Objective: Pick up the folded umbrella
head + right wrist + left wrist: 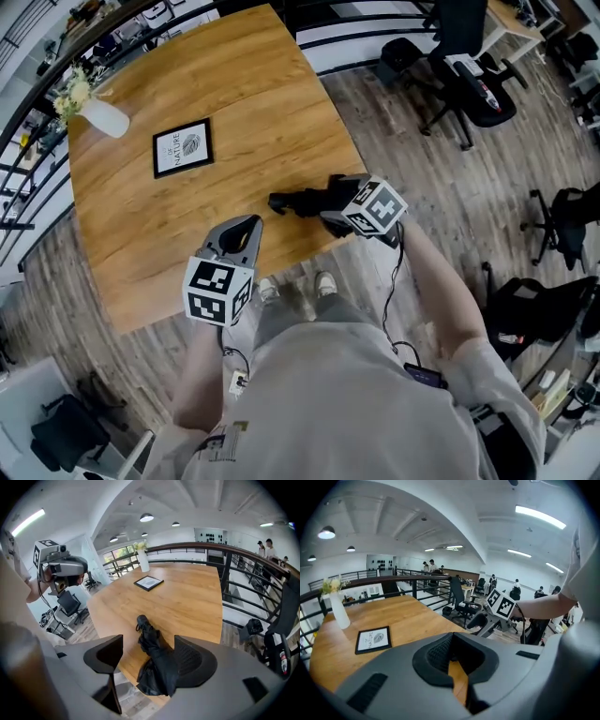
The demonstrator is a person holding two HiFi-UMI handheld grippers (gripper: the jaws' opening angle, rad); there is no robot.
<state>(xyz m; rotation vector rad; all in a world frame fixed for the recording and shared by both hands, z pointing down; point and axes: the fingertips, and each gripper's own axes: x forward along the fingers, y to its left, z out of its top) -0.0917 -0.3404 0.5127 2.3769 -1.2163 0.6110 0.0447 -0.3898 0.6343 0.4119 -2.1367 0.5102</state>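
Note:
The folded black umbrella (298, 201) lies near the front edge of the wooden table (234, 84), its handle end pointing left. My right gripper (330, 208) is at its bundled end. In the right gripper view the gripper (150, 658) is open with the umbrella (154, 651) between its jaws: the fabric rests against the right jaw and a gap shows to the left one. My left gripper (249, 225) hovers over the table's front edge, left of the umbrella and apart from it. In its own view the left gripper (454, 660) is shut on nothing.
A framed picture (183, 147) lies mid-table and a white vase with flowers (101, 117) stands at the far left corner. A black railing (243, 555) runs behind the table. Office chairs (469, 75) stand on the wooden floor to the right.

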